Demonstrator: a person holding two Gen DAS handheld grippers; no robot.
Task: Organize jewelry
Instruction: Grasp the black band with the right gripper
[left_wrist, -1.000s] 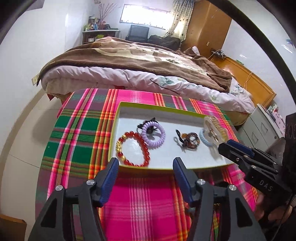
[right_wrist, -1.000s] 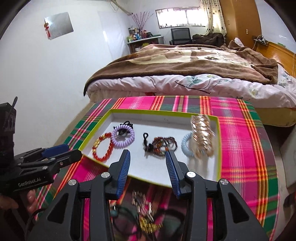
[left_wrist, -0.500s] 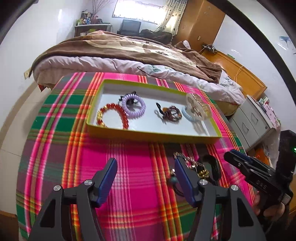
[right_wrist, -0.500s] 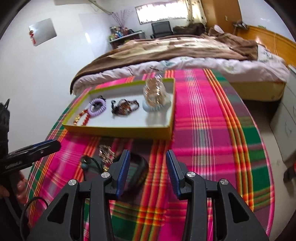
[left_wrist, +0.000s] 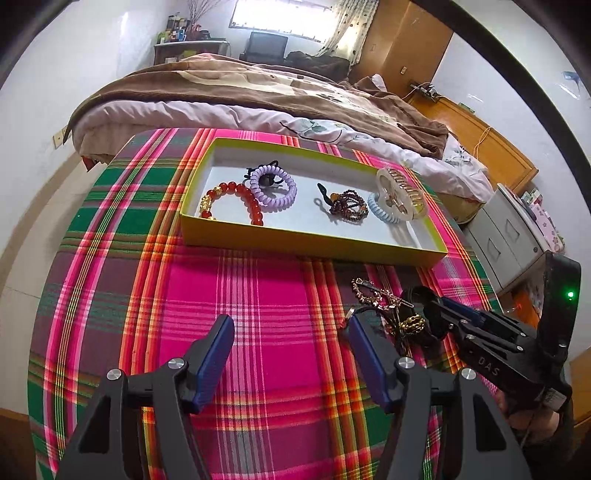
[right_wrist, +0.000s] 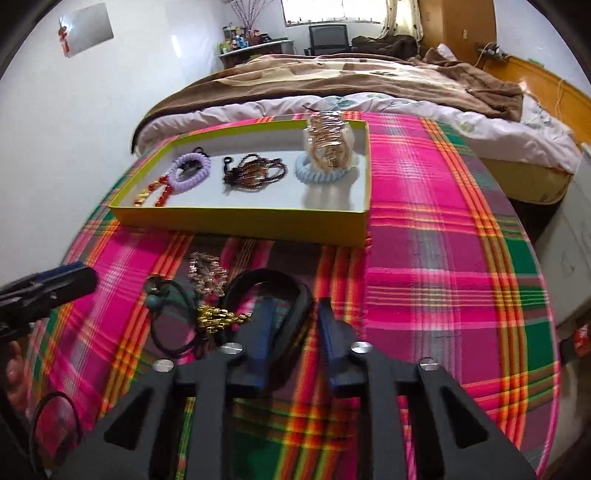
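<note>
A yellow-rimmed tray (left_wrist: 310, 242) (right_wrist: 240, 219) on the plaid table holds a red bead bracelet (left_wrist: 236, 201), a purple coil tie (left_wrist: 273, 188), a dark bead bracelet (left_wrist: 347, 205), a blue coil tie (right_wrist: 321, 171) and a gold clip (left_wrist: 400, 194). In front of the tray lies a pile: a black band (right_wrist: 273, 291), gold chains (right_wrist: 218, 317) (left_wrist: 384, 299) and black cords. My right gripper (right_wrist: 293, 321) is open, its fingers straddling the black band's right side. My left gripper (left_wrist: 291, 347) is open and empty, left of the pile.
The round table wears a pink and green plaid cloth (left_wrist: 258, 295). A bed (left_wrist: 258, 96) stands right behind it. White drawers (left_wrist: 513, 236) stand at the right. A white wall is at the left.
Both grippers pulled back from the tray. The right gripper then dropped low onto the pile, its fingers now around the black band. The left gripper stays open.
</note>
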